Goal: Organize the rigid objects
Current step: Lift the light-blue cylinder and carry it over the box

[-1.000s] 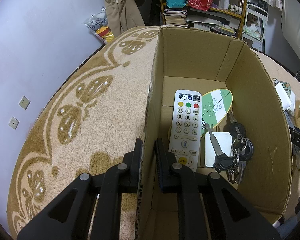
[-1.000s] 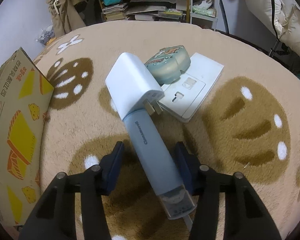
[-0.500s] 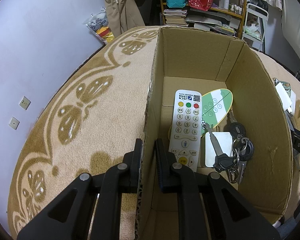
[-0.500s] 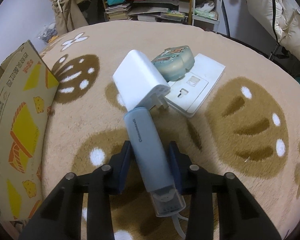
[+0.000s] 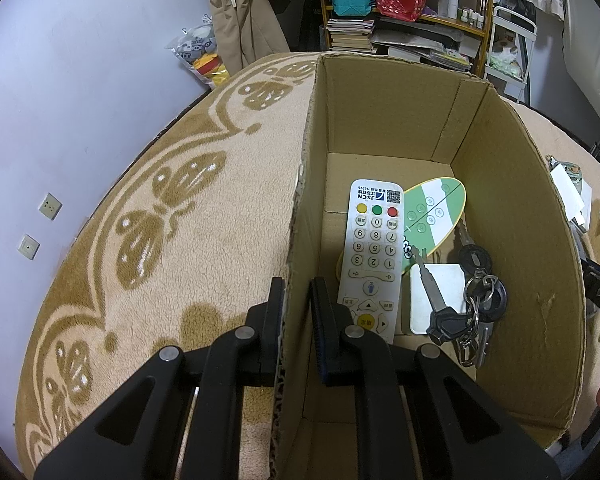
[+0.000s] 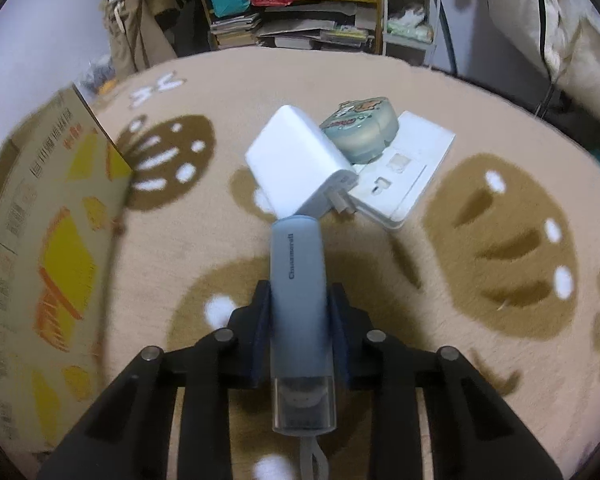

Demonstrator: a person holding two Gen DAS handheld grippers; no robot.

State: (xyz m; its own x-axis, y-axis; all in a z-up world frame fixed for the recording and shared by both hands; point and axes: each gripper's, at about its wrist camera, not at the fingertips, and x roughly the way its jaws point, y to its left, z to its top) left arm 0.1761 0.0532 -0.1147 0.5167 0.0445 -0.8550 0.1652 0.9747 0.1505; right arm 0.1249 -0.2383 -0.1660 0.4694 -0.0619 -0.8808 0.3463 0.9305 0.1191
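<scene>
the pale blue cylindrical gadget with a clear cap point(image 6: 298, 300) lies along the right gripper point(image 6: 300, 312), its long axis running straight out between the two black fingers toward the white plug-in charger block point(image 6: 300, 168), which it seems to touch at the far end, though the blur makes that uncertain. the jaws are closing, the pads flush against its sides, so it looks grasped. the open brown cardboard box point(image 6: 40, 240) stands to the left of this gripper, so the carry goes that way. the left gripper point(image 5: 298, 320) is clenched on the box's near wall point(image 5: 300, 240), steadying it; a white remote control point(image 5: 374, 256) and a bunch of keys point(image 5: 472, 300) lie inside.
</scene>
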